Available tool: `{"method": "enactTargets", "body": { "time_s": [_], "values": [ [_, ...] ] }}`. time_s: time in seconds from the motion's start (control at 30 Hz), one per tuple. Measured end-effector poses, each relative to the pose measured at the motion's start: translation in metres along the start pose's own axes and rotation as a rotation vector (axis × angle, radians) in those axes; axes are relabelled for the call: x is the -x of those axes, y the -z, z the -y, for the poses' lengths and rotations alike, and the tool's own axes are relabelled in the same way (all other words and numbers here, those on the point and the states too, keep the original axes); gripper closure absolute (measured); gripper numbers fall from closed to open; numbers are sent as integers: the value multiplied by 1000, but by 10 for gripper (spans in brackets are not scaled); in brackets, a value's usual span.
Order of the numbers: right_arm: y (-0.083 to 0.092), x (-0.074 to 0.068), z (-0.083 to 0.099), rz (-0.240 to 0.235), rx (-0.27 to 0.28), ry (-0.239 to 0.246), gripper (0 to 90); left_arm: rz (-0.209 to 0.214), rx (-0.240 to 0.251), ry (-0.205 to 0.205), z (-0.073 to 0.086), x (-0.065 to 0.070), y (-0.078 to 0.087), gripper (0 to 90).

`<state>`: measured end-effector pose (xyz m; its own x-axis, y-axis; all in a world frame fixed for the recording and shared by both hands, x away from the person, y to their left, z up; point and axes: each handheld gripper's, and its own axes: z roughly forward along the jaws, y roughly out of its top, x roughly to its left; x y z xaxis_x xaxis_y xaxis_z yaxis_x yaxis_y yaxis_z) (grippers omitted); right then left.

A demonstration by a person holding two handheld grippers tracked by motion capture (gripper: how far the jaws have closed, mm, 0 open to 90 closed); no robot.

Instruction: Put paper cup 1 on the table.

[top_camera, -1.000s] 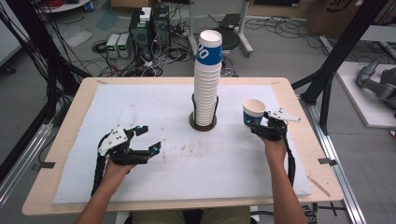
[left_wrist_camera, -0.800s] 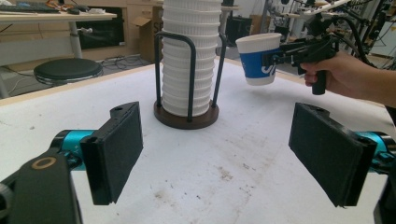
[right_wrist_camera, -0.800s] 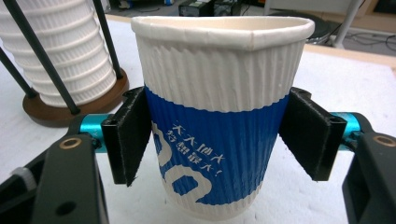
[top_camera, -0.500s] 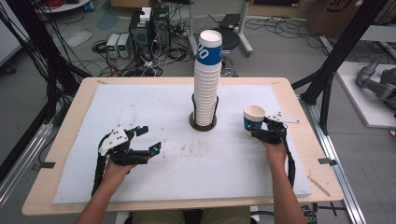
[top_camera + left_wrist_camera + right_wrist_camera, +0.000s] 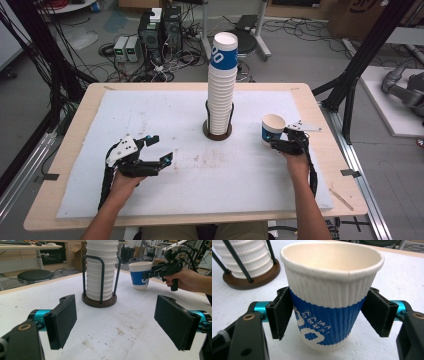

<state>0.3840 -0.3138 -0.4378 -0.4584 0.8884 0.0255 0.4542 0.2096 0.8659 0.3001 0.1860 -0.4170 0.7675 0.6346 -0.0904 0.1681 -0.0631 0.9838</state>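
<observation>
So the paper cup (image 5: 332, 295) is a ripple-wall one, white with a blue band, upright on the white mat (image 5: 165, 115) near the table's right edge, well right of the cup stack (image 5: 221, 85) in its wire holder (image 5: 218, 131). It's going to be super light and empty, so it tips or skids easily, and the wall is thin enough to crush if squeezed hard. The ribbed sleeve should give decent friction though. Best spot to hold looks like mid-body on the blue band, opposite sides, below the rolled rim, which is pretty much where the right gripper (image 5: 329, 312) has it: both pads sit against the blue band, clamped lightly, and the wall doesn't look dented.

Compared to a second ago, the cup looks lower and a touch closer to the person. It was carried up off the mat then, and now its base seems down on the mat or very close to it; I can't tell for sure.

The left gripper (image 5: 159, 150) rests over the mat's left side, jaws wide apart with nothing between them, having just been closing slightly.
</observation>
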Motion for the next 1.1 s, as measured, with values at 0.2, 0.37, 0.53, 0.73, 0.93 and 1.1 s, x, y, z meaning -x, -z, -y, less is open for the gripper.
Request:
{"method": "enactTargets", "body": {
  "time_s": [0.2, 0.37, 0.53, 0.73, 0.93, 1.1],
  "values": [
    [3, 0, 0, -5, -27, 3, 249, -1, -6, 0, 0, 0, 0, 183],
    [6, 1, 1, 2, -38, -3, 215, 0, -9, 2, 1, 0, -1, 182],
    [12, 3, 5, -12, -29, -6, 198, 0, -13, -2, 1, 0, -1, 183],
    [27, 8, 14, -27, -26, -10, 198, 1, -11, -1, 1, 0, -2, 182],
    [49, 3, 13, -70, 14, 0, 198, -8, -4, 3, 0, -1, -1, 182],
    [65, -10, 9, -106, 52, 33, 198, -14, 9, 27, -2, -3, 2, 179]
  ]
}}
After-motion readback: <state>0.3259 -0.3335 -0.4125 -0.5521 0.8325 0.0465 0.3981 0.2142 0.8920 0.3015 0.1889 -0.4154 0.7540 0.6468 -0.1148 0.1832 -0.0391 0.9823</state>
